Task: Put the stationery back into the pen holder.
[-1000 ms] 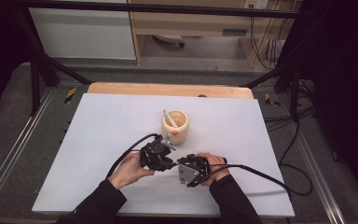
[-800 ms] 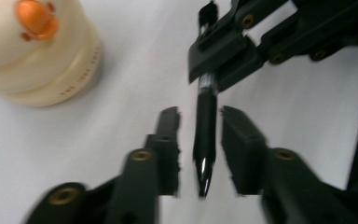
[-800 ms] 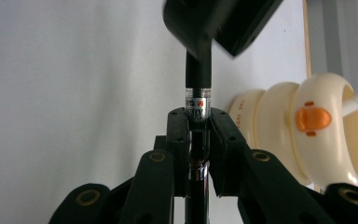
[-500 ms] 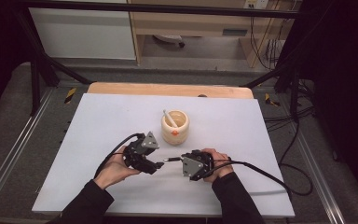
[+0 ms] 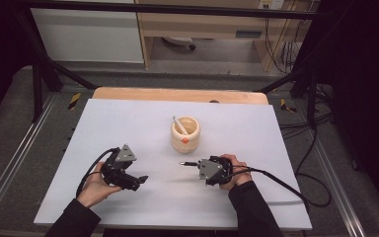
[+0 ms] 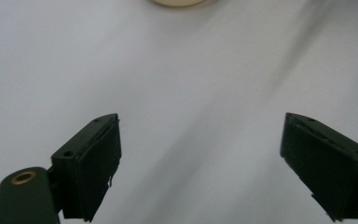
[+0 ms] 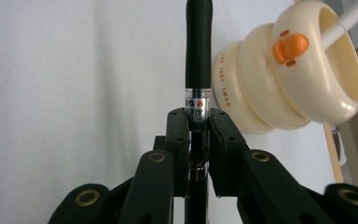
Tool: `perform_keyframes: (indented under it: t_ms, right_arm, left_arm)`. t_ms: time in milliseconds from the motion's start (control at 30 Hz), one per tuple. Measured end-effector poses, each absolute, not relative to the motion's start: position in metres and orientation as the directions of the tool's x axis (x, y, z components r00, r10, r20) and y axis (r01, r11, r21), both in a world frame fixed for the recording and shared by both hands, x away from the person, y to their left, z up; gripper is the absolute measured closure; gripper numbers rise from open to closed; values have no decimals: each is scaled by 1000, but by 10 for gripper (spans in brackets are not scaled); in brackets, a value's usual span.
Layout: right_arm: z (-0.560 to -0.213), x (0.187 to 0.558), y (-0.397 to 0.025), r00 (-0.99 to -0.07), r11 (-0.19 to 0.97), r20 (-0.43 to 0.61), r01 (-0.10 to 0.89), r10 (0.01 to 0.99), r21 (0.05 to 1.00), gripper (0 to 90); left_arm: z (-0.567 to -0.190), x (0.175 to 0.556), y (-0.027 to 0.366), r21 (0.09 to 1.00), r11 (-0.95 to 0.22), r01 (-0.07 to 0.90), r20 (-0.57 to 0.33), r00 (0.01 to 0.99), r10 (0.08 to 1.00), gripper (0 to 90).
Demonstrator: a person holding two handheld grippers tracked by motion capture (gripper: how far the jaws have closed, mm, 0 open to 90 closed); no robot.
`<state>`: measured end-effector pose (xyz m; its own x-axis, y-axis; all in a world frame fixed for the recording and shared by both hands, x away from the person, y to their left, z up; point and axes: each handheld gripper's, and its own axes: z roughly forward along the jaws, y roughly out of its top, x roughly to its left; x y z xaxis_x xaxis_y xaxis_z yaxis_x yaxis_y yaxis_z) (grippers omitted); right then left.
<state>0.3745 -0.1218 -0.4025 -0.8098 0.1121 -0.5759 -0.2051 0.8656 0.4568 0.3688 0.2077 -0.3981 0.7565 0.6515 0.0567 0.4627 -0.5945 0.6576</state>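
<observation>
The right gripper pinches a black pen near its middle, with the jaws pressed on the clear printed band, probably so that the pen stays straight and its long black end points forward beyond the jaws. The left gripper has its jaws spread wide over the bare white table and holds nothing, as if it waits. Farther off, just beside the pen's end, stands the cream cup with a white stick leaning inside.
</observation>
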Motion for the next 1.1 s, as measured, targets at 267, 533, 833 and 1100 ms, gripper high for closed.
perform_keyframes:
  t_ms: [267, 533, 833, 1100]
  right_arm:
    - [-396, 380, -129, -826, 836, -519, -113, 222, 537, 797]
    - [-388, 384, -137, -824, 773, -438, -1, 359, 635, 797]
    - [-377, 388, -145, -805, 650, -313, 115, 504, 751, 797]
    - [-359, 393, -151, -766, 519, -193, 207, 613, 829, 797]
  left_arm:
    - [-411, 362, 241, 673, -530, 515, 48, 685, 727, 81]
    - [-423, 357, 266, 679, -495, 542, 48, 640, 767, 81]
    - [-427, 354, 277, 694, -465, 549, 28, 625, 780, 80]
    - [-430, 352, 280, 694, -460, 554, 18, 624, 781, 80]
